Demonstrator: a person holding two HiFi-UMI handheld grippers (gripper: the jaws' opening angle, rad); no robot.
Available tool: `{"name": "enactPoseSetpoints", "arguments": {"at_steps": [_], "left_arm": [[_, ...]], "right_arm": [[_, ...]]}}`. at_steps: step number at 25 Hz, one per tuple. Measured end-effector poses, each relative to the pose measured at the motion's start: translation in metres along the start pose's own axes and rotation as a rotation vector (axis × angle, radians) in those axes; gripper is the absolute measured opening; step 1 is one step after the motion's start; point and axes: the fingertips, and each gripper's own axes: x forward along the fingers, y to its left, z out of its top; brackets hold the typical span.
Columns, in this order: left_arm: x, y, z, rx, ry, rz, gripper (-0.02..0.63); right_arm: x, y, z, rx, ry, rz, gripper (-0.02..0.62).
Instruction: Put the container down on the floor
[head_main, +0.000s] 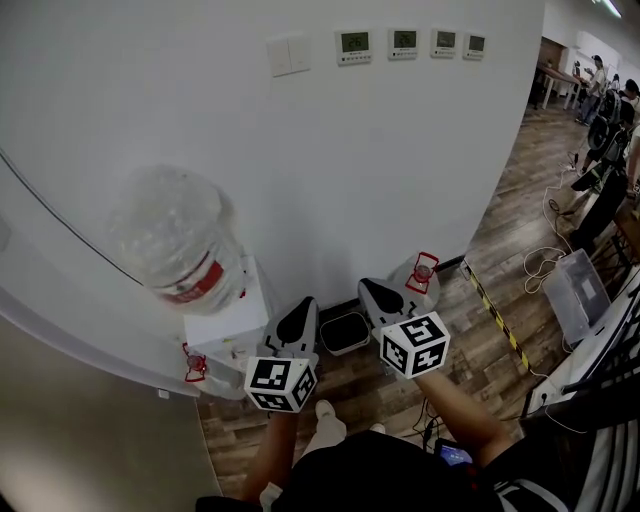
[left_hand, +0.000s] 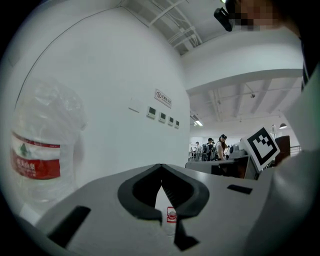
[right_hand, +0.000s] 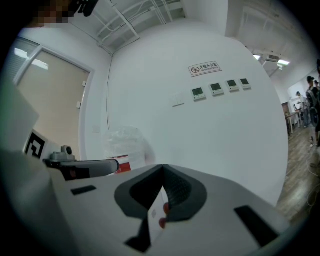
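The water jug (head_main: 178, 238), a big clear bottle with a red label, stands on top of a white water dispenser (head_main: 228, 322) against the wall (head_main: 400, 150), its long axis upright, so it is off the floor (head_main: 500, 250). It lies ahead and to the left of both grippers, and the left gripper (head_main: 302, 304) is the nearer one: its own view has the jug at the far left edge, while the right gripper view shows it left of centre behind the other tool. Both point level at the wall. The left gripper's jaws are closed tip to tip with nothing between them, and the right gripper (head_main: 366, 286) is closed and empty too. To take a jug this wide, each would need to swing left and open. Bare planks lie just right of the dispenser's foot, bounded by a black-rimmed tray (head_main: 345, 332) at the wall and a yellow-black strip (head_main: 495, 310) further right.
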Motion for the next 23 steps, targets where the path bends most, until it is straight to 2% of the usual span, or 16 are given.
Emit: {"name": "enactPoseSetpoints", "arguments": {"at_steps": [9,23], "left_arm": [[-0.020,-0.030,0.000,0.007,-0.008,-0.002,0.015],[-0.036,-0.047,0.008,0.034,-0.035,0.032,0.015]], "right_arm": [[-0.032,0.008,-0.001,0.000,-0.013,0.012,0.029],[-0.055,0.005,0.005,0.019,-0.056,0.018,0.029]]}}
